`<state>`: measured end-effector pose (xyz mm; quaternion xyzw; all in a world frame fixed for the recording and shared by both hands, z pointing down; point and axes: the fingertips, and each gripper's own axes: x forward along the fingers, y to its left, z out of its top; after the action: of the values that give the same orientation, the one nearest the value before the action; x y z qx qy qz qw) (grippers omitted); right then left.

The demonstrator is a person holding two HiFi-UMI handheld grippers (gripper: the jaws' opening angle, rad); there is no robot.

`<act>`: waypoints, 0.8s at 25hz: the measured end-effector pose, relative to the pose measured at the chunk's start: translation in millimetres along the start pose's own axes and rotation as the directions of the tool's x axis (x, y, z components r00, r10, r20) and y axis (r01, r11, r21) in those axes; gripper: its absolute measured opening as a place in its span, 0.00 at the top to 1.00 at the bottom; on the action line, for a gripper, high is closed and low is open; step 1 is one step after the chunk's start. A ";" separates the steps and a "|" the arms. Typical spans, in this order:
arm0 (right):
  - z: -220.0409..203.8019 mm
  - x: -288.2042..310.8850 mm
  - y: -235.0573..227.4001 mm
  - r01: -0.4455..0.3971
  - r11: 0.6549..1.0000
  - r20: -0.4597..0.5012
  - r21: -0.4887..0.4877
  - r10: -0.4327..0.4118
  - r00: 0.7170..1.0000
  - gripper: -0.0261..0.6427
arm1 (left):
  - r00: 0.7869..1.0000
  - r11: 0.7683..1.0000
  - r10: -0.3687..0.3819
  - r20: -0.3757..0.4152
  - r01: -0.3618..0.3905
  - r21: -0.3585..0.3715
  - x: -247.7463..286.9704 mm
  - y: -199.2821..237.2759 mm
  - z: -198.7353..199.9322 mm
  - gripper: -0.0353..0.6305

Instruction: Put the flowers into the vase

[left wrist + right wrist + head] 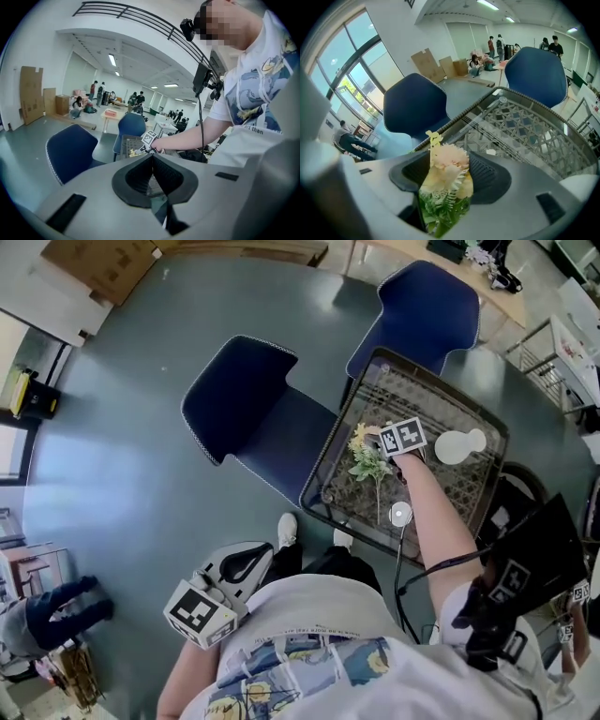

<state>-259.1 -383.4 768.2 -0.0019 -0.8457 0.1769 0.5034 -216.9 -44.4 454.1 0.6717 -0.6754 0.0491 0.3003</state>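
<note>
A small bunch of flowers with yellow and pink heads and green fern lies on the glass-topped lattice table. My right gripper reaches down onto the flower heads. In the right gripper view the flowers stand between the wide-set jaws of the right gripper, and I see no pad pressing on them. A white vase sits on the table just right of that hand. My left gripper hangs low by my body, far from the table. Its jaws are shut with nothing between them.
Two blue chairs stand beyond the table's far and left sides. A small round white object with a black cable lies on the table's near part. Cardboard boxes lean at the room's far edge. People stand in the background.
</note>
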 end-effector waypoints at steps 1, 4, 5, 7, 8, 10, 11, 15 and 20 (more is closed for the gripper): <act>-1.6 3.7 -1.6 -0.004 1.000 -0.004 0.006 0.004 1.000 0.59 | 1.000 1.000 0.015 0.002 -0.015 -0.003 -0.2 0.3 -0.5 0.93; 2.0 5.5 -1.2 0.001 1.000 0.016 -0.002 -0.001 1.000 0.76 | 0.998 0.999 0.053 0.015 -0.053 -0.010 -1.1 3.2 0.5 0.93; 4.4 3.7 1.4 0.003 1.000 0.027 -0.004 -0.003 1.000 0.80 | 0.998 0.998 0.058 0.020 -0.058 -0.013 -2.2 4.5 1.1 0.93; 9.8 -4.4 9.6 0.007 1.000 0.054 -0.008 -0.006 0.998 0.84 | 0.998 0.998 0.054 0.027 -0.054 -0.011 -4.6 5.4 2.1 0.93; 13.3 -11.1 14.1 0.008 1.000 0.074 -0.011 -0.007 0.997 0.85 | 0.998 0.999 0.047 0.030 -0.047 -0.006 -5.1 4.8 3.4 0.93; 22.0 -30.7 23.0 0.009 1.000 0.128 -0.023 -0.005 0.992 0.86 | 0.999 1.000 0.023 0.037 -0.023 0.013 -3.7 1.4 8.0 0.93; 26.9 -43.2 27.3 0.012 0.999 0.162 -0.035 -0.006 0.987 0.86 | 0.999 1.000 0.007 0.040 -0.008 0.024 -1.9 -1.2 10.4 0.93; 50.8 -109.0 40.3 0.063 0.994 0.313 -0.090 -0.032 0.949 0.87 | 0.997 0.994 -0.069 0.043 0.065 0.086 12.2 -12.2 20.5 0.93; 82.5 -213.7 54.0 0.163 0.979 0.515 -0.122 -0.078 0.854 0.87 | 0.984 0.975 -0.174 0.031 0.167 0.149 27.7 -36.0 32.2 0.93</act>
<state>-233.5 -396.1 534.6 0.0570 -0.9582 0.0701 0.2715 -191.8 -87.1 428.7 0.7482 -0.6164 0.0575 0.2388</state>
